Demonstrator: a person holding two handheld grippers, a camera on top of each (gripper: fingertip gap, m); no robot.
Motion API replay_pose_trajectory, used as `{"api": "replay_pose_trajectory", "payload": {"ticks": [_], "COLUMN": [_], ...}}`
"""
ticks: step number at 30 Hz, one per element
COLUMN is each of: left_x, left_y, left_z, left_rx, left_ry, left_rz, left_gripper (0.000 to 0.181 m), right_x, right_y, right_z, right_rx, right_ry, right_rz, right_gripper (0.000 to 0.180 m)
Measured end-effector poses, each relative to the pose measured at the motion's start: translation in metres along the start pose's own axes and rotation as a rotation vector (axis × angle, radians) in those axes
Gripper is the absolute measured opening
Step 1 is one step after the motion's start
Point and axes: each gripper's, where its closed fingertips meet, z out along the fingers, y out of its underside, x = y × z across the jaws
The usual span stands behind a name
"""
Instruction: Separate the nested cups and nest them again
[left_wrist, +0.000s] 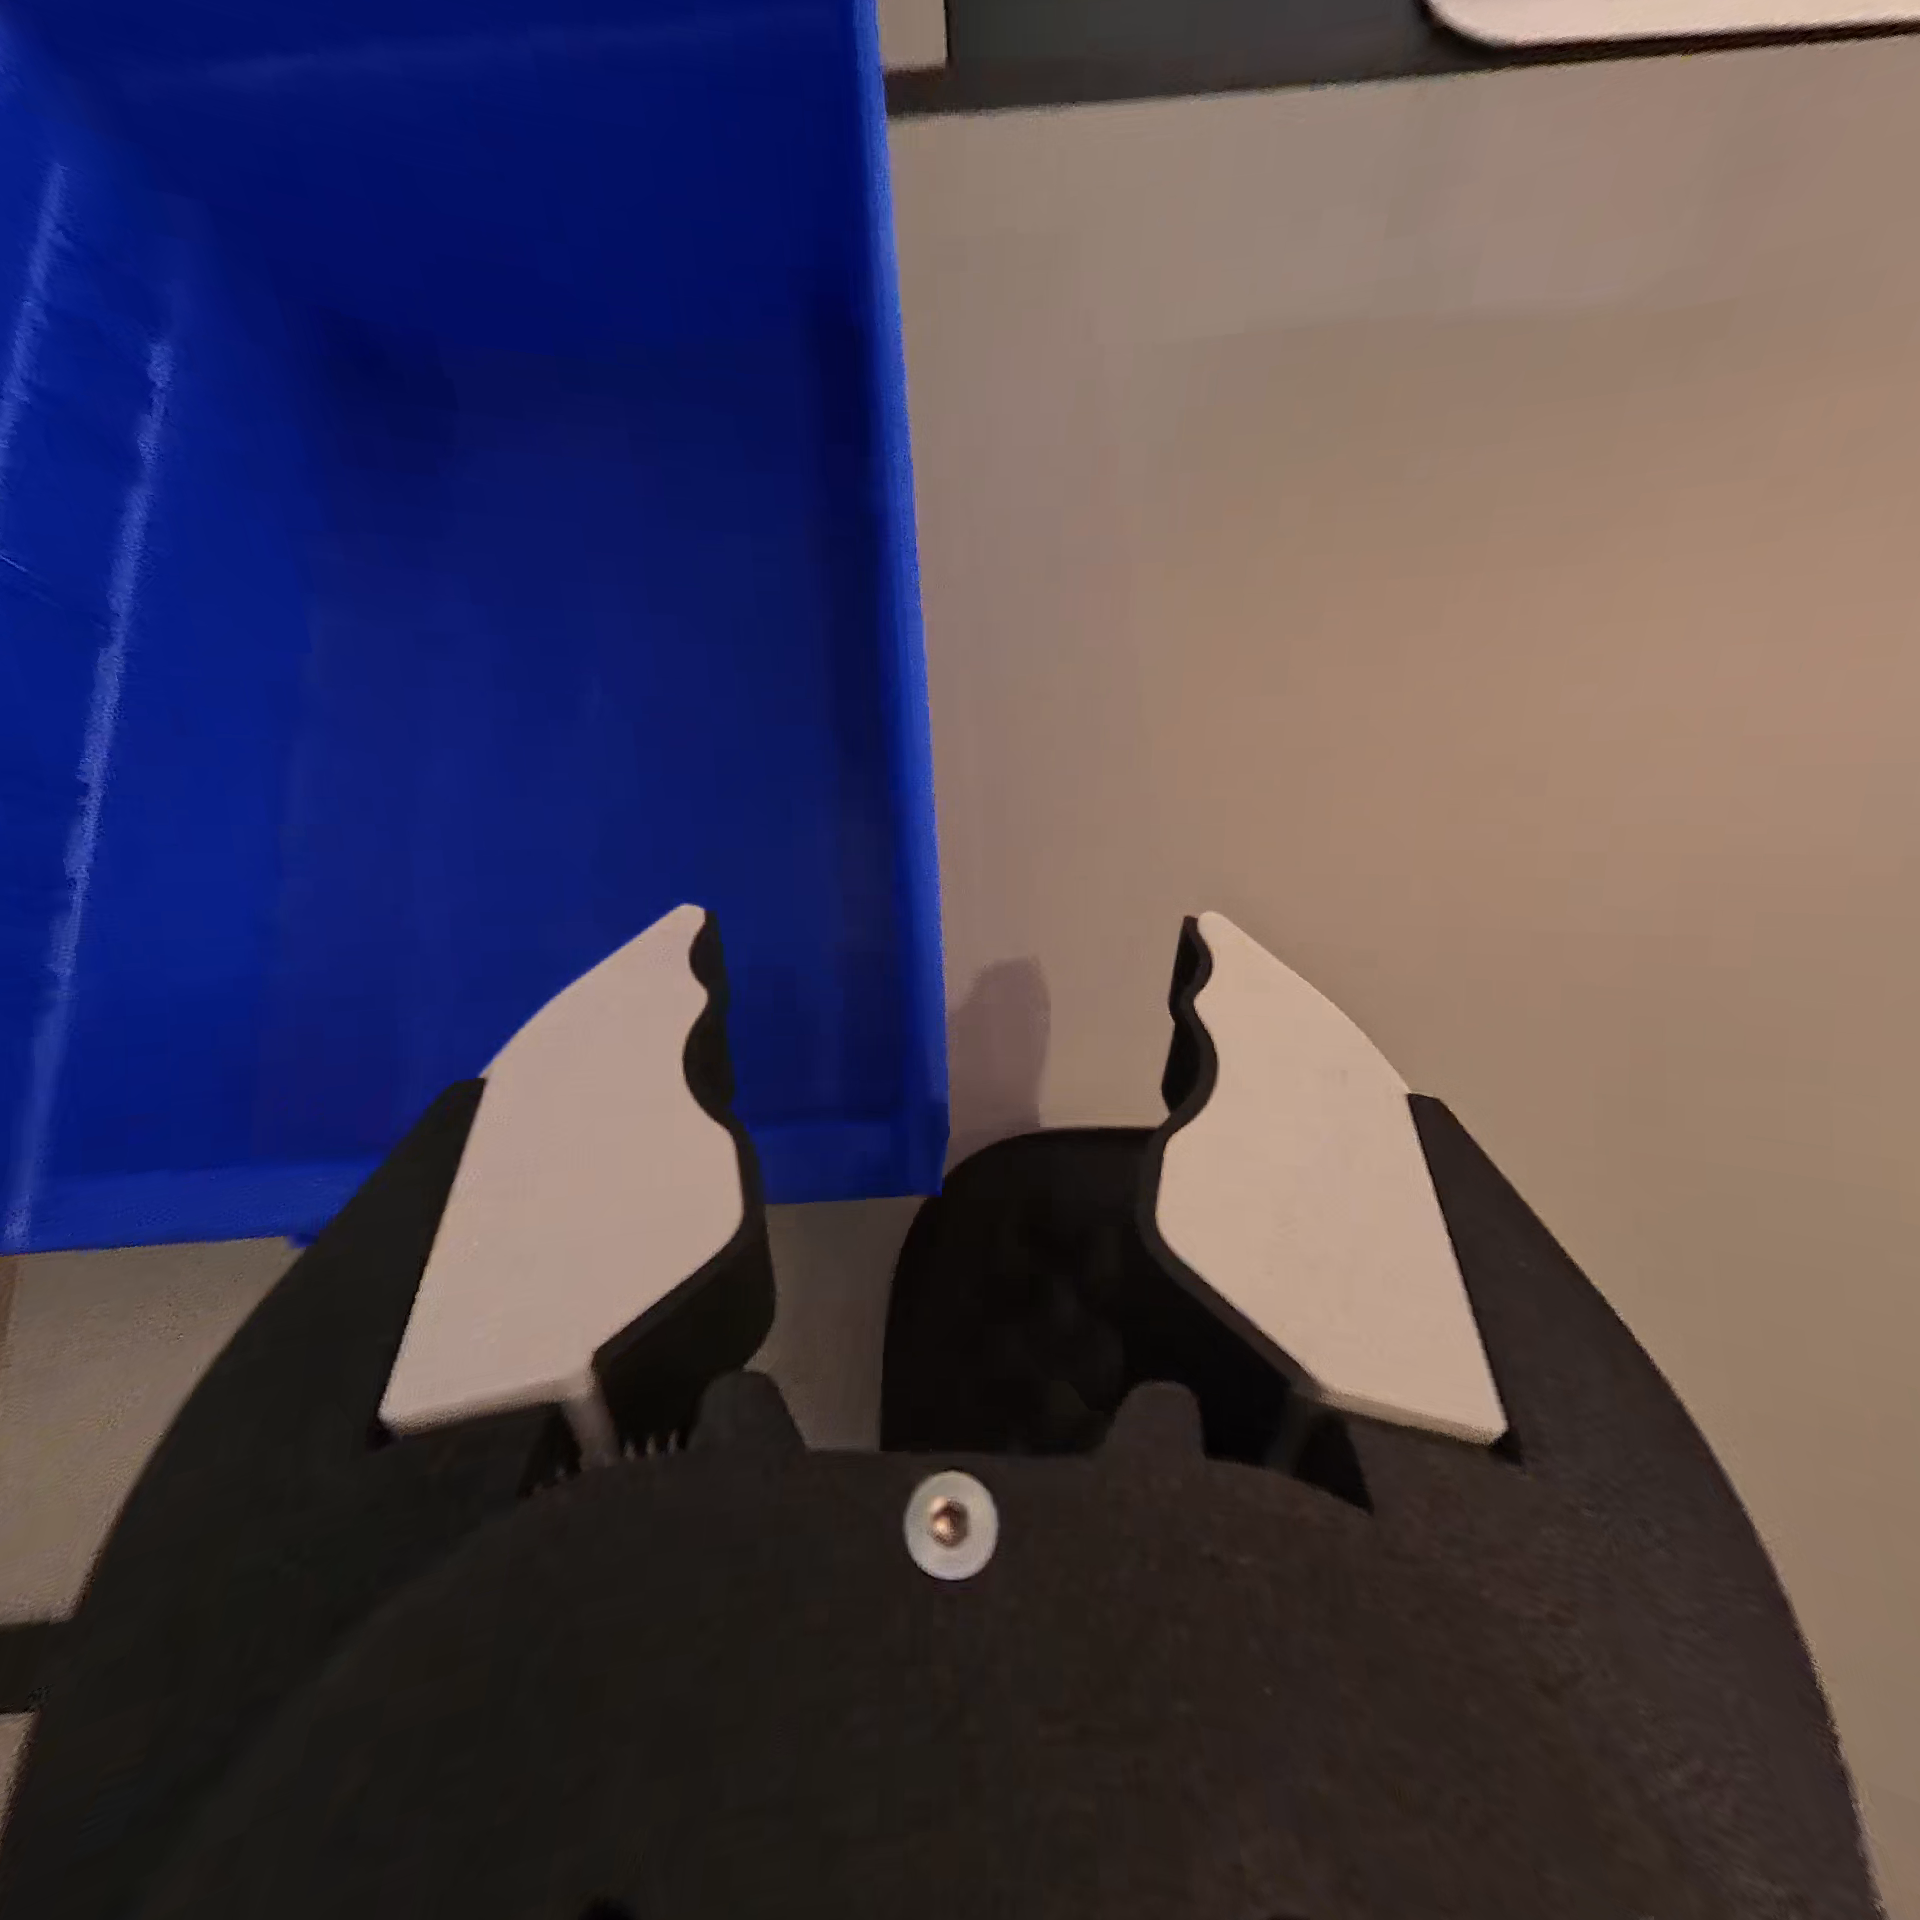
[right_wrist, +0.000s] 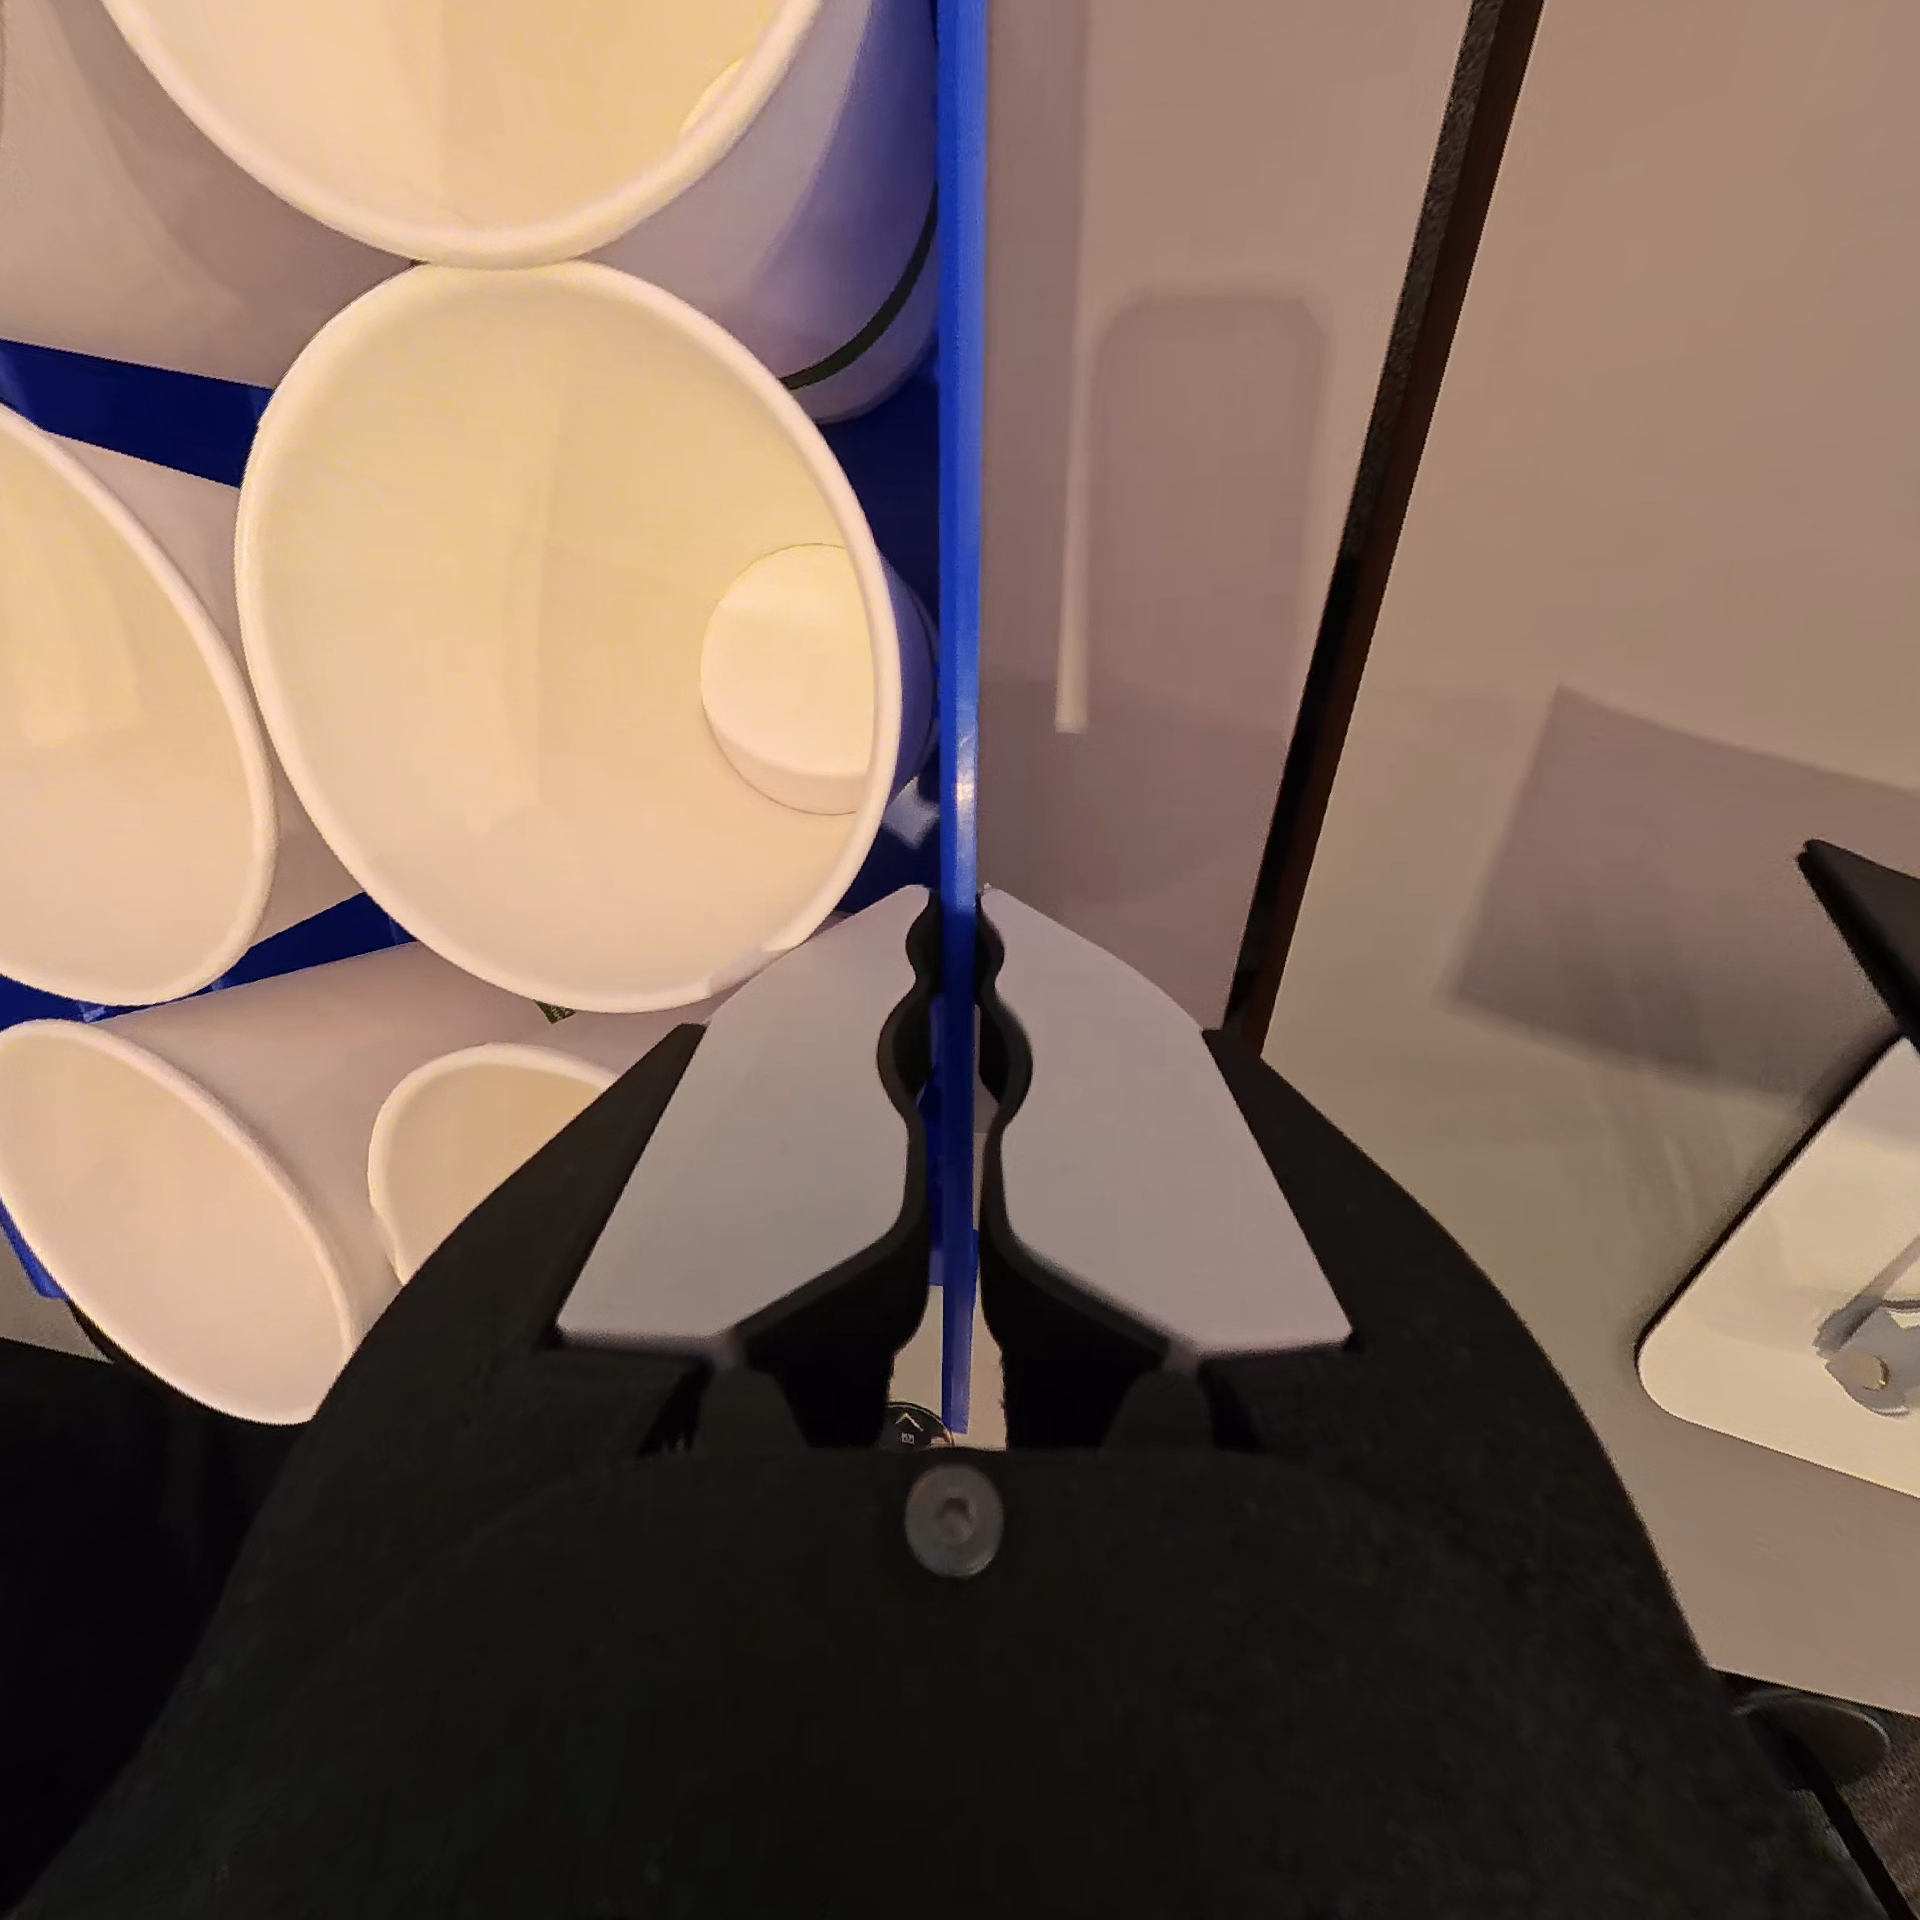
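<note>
Several white paper cups lie loose in a blue bin in the right wrist view, their mouths towards the camera. The largest in view is the middle cup (right_wrist: 540, 644), with another cup (right_wrist: 468, 104) above it and one (right_wrist: 156, 1195) at the lower left. My right gripper (right_wrist: 958, 904) is shut on the bin's thin right wall (right_wrist: 958, 520), one finger inside and one outside. In the left wrist view my left gripper (left_wrist: 945, 920) is open and empty, beside the outer corner of the blue bin (left_wrist: 416, 623). No cups show in that view.
The bin stands on a beige table (left_wrist: 1403, 623). A dark strip (right_wrist: 1382, 623) runs along the table to the right of the bin. A white board with a metal fitting (right_wrist: 1787, 1299) lies at the far right. A white object (left_wrist: 1662, 21) sits at the table's far edge.
</note>
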Motion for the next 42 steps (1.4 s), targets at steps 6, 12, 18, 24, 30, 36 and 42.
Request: {"api": "replay_pose_trajectory", "payload": {"ticks": [6,12,18,24,30,36,42], "left_x": [-0.005,-0.010,0.001,0.041,0.082,0.119,0.167], "left_y": [0.006,0.002,0.000,-0.004,-0.006,-0.007,-0.013], "left_z": [0.031,0.037,0.038,0.039,0.039,0.036,0.038], "left_rx": [0.009,0.025,0.018,0.022,0.029,0.048,0.061], "left_ry": [-0.010,-0.054,-0.065,-0.030,0.003,0.018,0.040], "left_rz": [-0.034,-0.037,-0.066,-0.016,0.023,0.038,0.068], "left_gripper": [0.018,0.007,0.005,0.008,0.007,0.006,0.009], "right_x": [-0.003,-0.010,-0.031,-0.061,-0.088,-0.117,-0.154], "right_y": [-0.002,-0.012,-0.027,-0.037,-0.043,-0.047,-0.048], "right_z": [0.001,0.004,0.011,0.018,0.024,0.029,0.036], "right_rx": [-0.003,0.004,0.022,0.031,0.047,0.073,0.082], "right_ry": [0.010,0.014,0.011,-0.003,0.014,0.026,0.015], "right_rz": [0.021,0.057,0.066,0.047,0.050,0.066,0.054], "right_gripper": [0.003,0.003,0.003,0.003,0.003,0.003,0.004]}}
